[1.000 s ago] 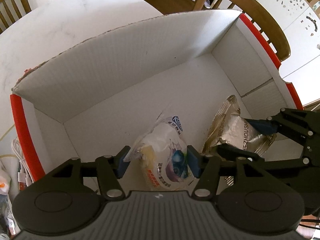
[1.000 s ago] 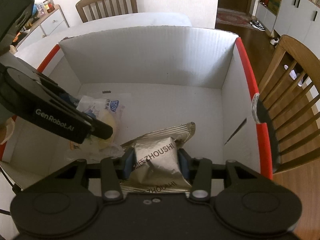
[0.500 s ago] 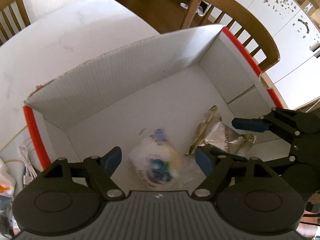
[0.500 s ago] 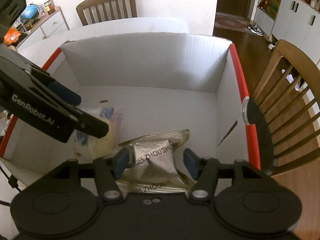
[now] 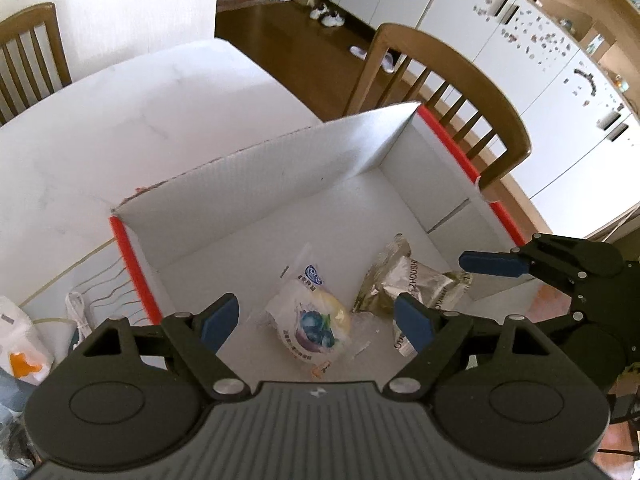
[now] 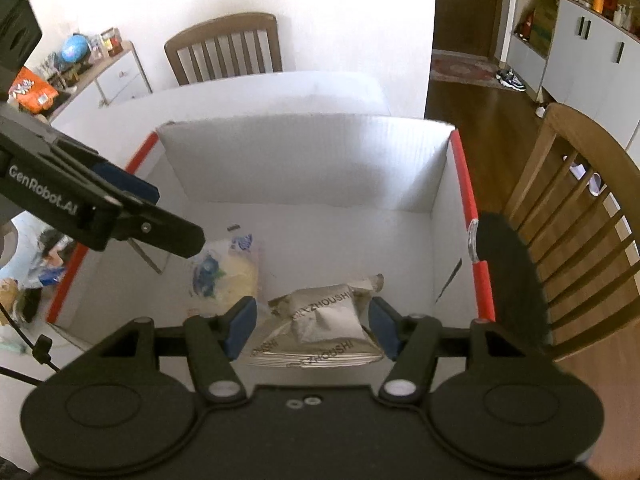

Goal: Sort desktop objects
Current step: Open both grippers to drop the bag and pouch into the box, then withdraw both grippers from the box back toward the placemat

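Hovering above a white corrugated cardboard box with red-taped rim (image 5: 134,264), set on a white tabletop (image 5: 120,128). Left claw (image 5: 318,322) spread wide, gripping nothing, poised over a clear plastic snack bag with blue-and-yellow print (image 5: 310,320) lying flat on the box floor. Right claw (image 6: 312,326) likewise spread wide and empty, straddling from above a crinkled silver foil packet printed "ZHOUSHI" (image 6: 324,320); whether its fingers (image 6: 240,324) graze the foil cannot be told. Both packets inside the box, near its front wall, just beside one another, edges apparently touching in the left wrist view. Judged stage: both items deposited, withdrawal pending.

Risks, as judgement only:
- Snagging of a loose foil corner or clear film on a blue pad during lift-out, dragging a packet back over the rim.
- Collision between the two claws, crowded close over the same corner.
- Knocking the light box wall, shifting it toward the tabletop edge beside the wooden slat-back chair (image 6: 580,248).
- Catching the white coiled cable (image 5: 78,312) lying outside the left wall.
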Motion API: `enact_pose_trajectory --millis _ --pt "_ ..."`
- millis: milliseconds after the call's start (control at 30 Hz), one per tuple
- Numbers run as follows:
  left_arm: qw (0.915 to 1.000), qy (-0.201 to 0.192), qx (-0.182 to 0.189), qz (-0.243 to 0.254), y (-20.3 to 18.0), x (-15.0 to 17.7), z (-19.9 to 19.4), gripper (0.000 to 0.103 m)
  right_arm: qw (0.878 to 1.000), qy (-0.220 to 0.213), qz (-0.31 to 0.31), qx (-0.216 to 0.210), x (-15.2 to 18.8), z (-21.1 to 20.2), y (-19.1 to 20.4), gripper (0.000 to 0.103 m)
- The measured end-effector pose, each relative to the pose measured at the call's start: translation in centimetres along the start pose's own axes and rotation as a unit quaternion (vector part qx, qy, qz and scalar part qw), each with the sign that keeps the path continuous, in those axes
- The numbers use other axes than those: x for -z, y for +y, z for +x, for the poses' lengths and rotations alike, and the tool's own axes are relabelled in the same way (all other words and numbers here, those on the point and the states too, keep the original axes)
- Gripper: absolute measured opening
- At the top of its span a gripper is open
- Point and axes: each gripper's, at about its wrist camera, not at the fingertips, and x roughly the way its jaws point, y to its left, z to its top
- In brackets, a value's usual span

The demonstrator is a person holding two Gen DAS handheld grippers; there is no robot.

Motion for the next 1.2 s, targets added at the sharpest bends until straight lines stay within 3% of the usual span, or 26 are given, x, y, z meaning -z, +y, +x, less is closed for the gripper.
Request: enact_pose_trajectory --millis 467,1000,1100,1200 --pt "0.9979 -0.062 0.021 0.004 2.3 3.6 -8.2 0.085 0.998 -0.040 -0.003 -0.041 -0.3 -3.7 5.3 0.063" --pt "0.9946 -0.103 -0.009 -0.008 8.8 12.0 -15.3 0.085 0.995 -0.042 -0.044 -0.078 -0.9 -3.5 14.9 0.065" --pt "0.9940 -0.107 -0.011 -0.016 9.9 14.0 -16.3 0.085 0.995 -0.042 -0.050 -0.081 -0.7 -3.3 16.5 0.074" --pt "0.9932 -0.113 -0.019 -0.020 10.9 15.8 -17.1 0.091 0.994 -0.041 -0.055 -0.087 -0.5 -3.0 18.0 0.076"
